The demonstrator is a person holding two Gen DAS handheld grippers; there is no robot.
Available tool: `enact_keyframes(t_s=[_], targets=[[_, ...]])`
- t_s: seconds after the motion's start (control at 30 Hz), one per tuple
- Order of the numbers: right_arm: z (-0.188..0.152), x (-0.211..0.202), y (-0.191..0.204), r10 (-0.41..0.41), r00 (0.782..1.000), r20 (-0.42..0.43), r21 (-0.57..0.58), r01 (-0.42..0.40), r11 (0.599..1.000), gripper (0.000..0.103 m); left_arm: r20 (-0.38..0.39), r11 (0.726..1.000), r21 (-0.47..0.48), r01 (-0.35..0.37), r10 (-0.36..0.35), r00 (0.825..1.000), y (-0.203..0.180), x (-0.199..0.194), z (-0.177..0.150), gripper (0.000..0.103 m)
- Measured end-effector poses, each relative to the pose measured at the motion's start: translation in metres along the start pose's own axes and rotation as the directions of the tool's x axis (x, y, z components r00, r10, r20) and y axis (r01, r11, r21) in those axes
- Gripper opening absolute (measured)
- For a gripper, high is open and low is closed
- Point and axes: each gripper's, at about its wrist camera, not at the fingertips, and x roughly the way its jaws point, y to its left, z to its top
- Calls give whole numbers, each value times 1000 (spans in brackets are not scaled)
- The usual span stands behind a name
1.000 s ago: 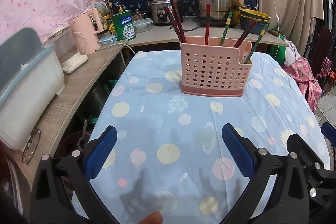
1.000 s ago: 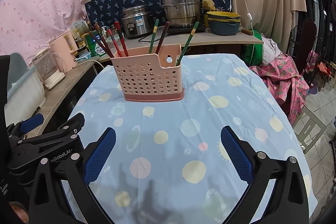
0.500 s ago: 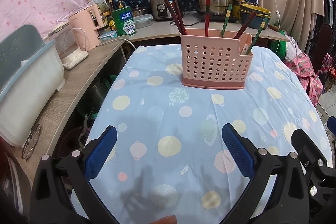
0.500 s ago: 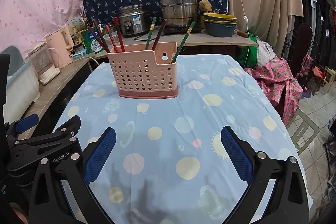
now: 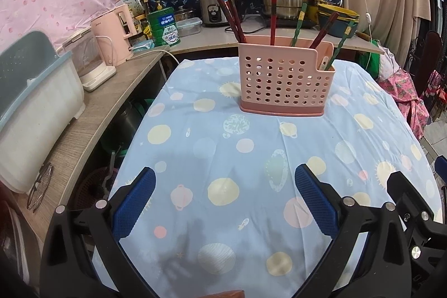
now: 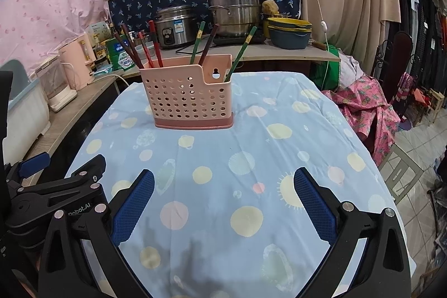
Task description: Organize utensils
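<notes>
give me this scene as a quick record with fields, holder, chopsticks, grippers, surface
holder: pink perforated caddy, upright on the table
chopsticks: dark red chopsticks lean at its left end, green chopsticks and a brown one toward its right end
left gripper: open, empty, short of the caddy
right gripper: open, empty, short of the caddy
surface: blue planet-print tablecloth
behind: steel pots on the counter

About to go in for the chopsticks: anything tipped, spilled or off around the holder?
Nothing stands out. The pink holder sits upright on the tablecloth, chopsticks leaning loosely inside at mixed angles, none fallen out. Left gripper and right gripper are both open and empty.
</notes>
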Motion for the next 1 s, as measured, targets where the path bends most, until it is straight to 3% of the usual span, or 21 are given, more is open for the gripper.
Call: enact_keyframes(t_s=[0.67, 1.0], targets=[[0, -2, 1, -5, 1000, 8, -3, 5, 1000, 96, 10, 1000, -2, -13, 13, 1000, 2, -3, 3, 93], [6, -4, 3, -9, 1000, 17, -3, 9, 1000, 96, 13, 1000, -5, -3, 4, 1000, -1, -4, 7, 87]])
